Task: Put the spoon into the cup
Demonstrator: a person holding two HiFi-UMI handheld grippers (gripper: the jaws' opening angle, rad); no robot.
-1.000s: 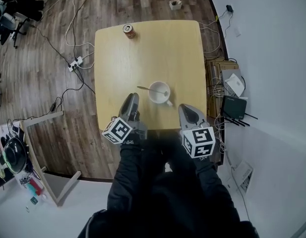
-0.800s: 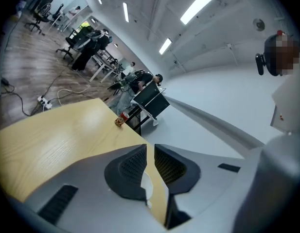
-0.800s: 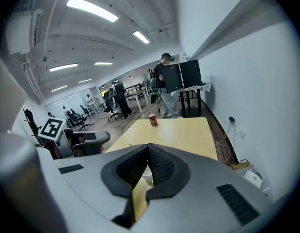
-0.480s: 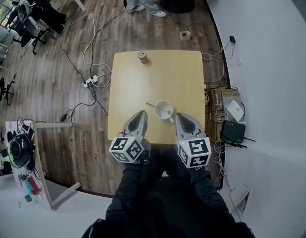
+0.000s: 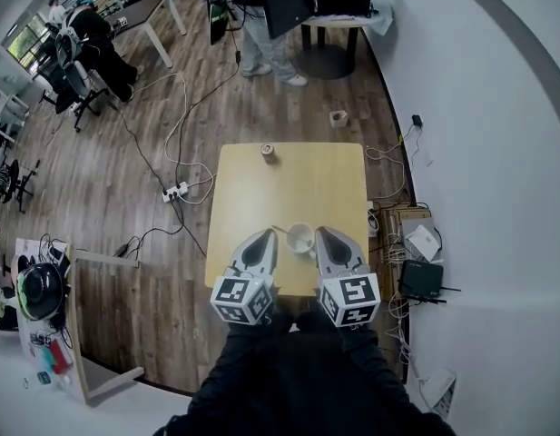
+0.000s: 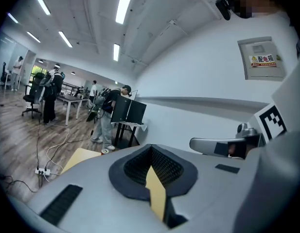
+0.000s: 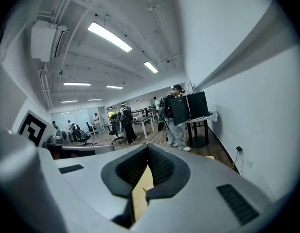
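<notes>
A white cup [image 5: 300, 239] stands on the yellow table [image 5: 307, 184] near its front edge. The spoon [image 5: 281, 231] rests with its bowl in the cup and its thin handle sticking out over the left rim. My left gripper [image 5: 266, 235] hovers just left of the cup, apart from it, its jaws together and empty. My right gripper [image 5: 323, 232] hovers just right of the cup, jaws also together with nothing in them. In the left gripper view the left gripper [image 6: 150, 147] points out over the room, as does the right gripper [image 7: 148, 147] in the right gripper view.
A drinks can [image 5: 268, 153] stands at the table's far edge. Cables and a power strip [image 5: 177, 191] lie on the wooden floor at left. Boxes and a router [image 5: 419, 280] sit by the wall at right. A person [image 5: 261, 25] stands beyond the table.
The head view has risen, so the table looks smaller. Both grippers have lifted and now sit close on either side of the cup. Cup and spoon have not moved.
</notes>
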